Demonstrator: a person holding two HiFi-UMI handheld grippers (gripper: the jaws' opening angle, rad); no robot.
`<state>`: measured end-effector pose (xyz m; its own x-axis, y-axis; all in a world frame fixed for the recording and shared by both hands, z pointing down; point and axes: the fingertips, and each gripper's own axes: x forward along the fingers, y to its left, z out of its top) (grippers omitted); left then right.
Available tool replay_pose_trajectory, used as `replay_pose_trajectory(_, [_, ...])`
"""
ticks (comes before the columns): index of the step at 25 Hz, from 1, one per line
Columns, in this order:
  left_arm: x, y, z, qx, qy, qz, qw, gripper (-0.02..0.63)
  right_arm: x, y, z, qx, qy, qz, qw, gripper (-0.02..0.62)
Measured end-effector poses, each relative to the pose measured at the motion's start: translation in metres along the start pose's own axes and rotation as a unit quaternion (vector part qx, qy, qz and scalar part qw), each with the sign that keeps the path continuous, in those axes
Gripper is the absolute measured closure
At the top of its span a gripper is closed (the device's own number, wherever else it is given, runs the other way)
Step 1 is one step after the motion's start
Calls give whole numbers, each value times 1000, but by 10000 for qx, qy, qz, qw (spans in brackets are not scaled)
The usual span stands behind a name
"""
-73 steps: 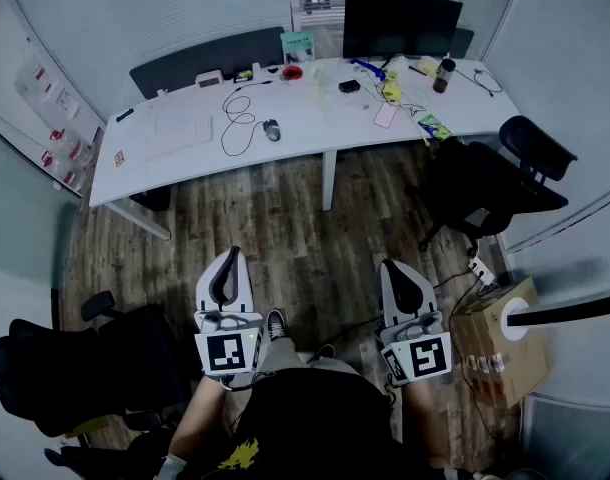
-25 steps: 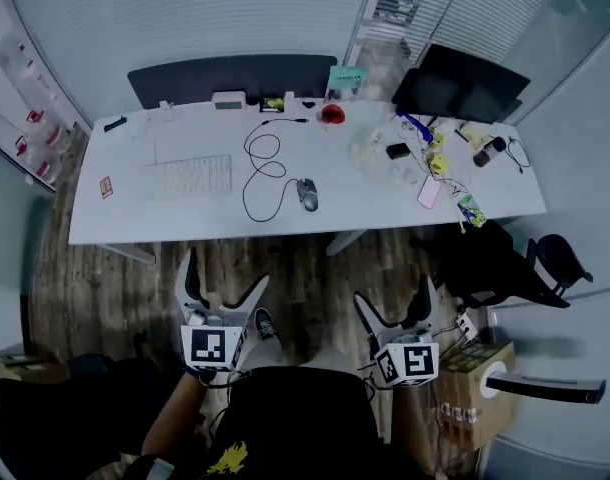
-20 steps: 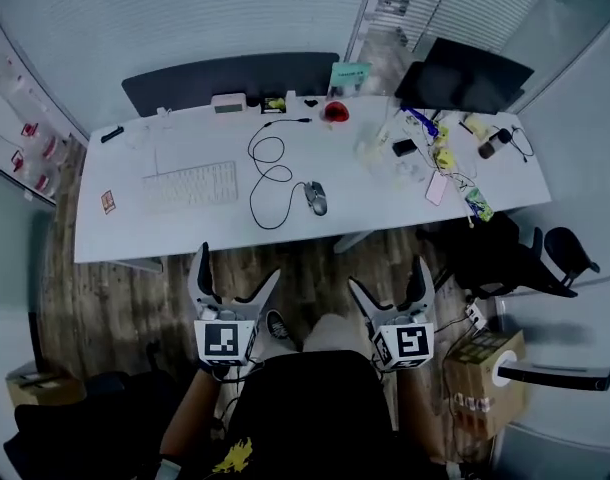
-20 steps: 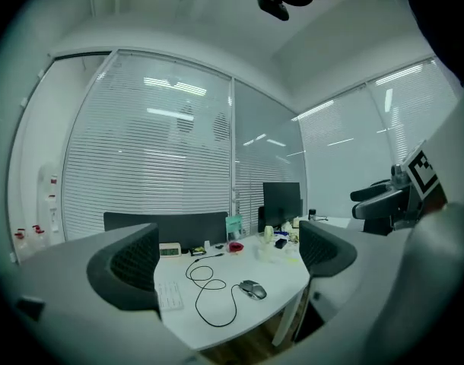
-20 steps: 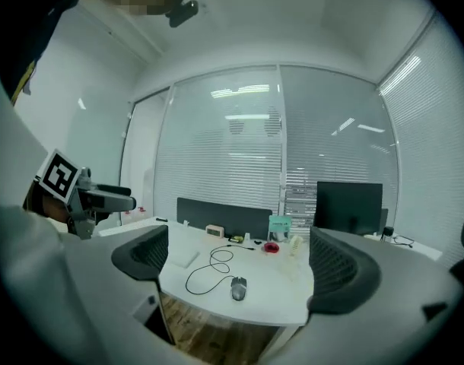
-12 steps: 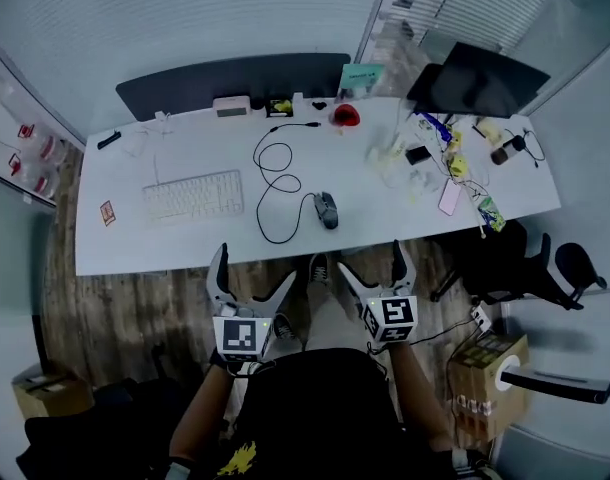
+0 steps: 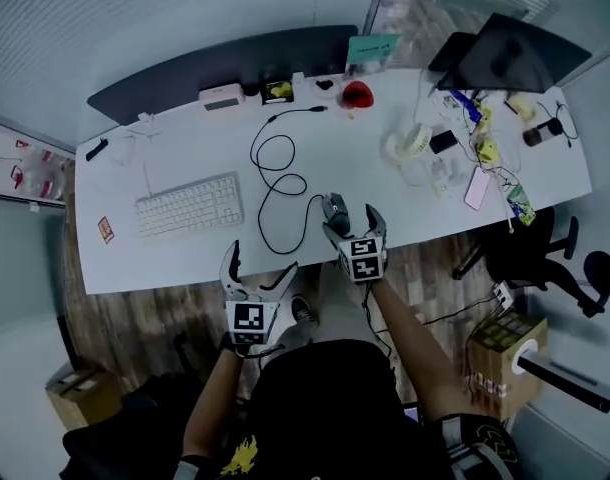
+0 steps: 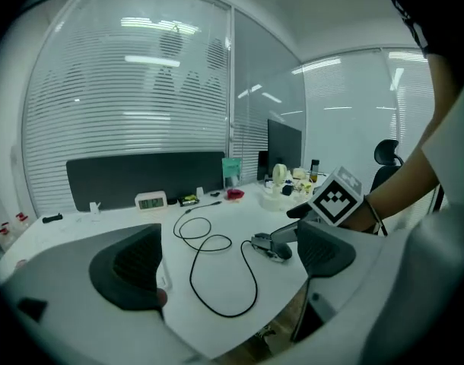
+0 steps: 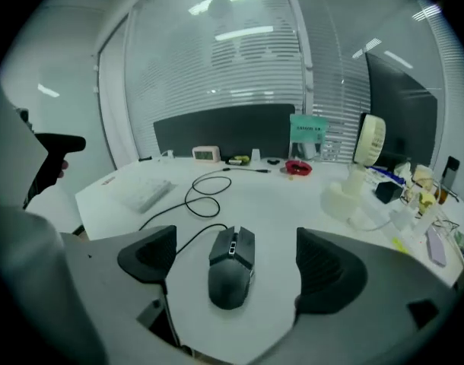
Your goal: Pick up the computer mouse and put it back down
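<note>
The dark grey wired computer mouse [image 9: 232, 268] lay on the white desk [image 9: 293, 204] between the jaws of the right gripper [image 7: 351, 222]. The jaws stood wide and had just been narrowing, seemingly not yet touching it. A sound grip needed the pads squarely on its flanks, behind the black cable [image 9: 201, 196]. The left gripper [image 7: 261, 268] gaped empty to the right gripper's left.

Cool, even ceiling light, soft shadows; fisheye bending and dark corners throughout.
</note>
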<state>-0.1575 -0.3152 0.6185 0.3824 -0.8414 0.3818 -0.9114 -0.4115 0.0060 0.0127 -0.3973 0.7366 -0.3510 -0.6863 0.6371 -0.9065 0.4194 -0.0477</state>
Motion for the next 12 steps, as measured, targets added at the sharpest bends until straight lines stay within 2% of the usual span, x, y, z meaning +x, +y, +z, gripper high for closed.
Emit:
replay_pose_trajectory(4, [32, -4, -26, 68, 464, -169, 9988, 74, 45, 1, -36, -79, 560, 175, 9982, 120])
replay_pose_trajectory(6, [40, -8, -34, 6, 522, -214, 9984, 142, 56, 2, -51, -56, 727, 192, 9972, 138])
replay_pose_trajectory(11, [40, -1, -35, -336, 428, 16, 9985, 559, 66, 2, -60, -13, 742, 6, 9972, 253])
replay_pose_trajectory(12, [40, 0, -34, -355, 408, 46, 9985, 584, 67, 2, -60, -21, 744, 16, 9972, 290])
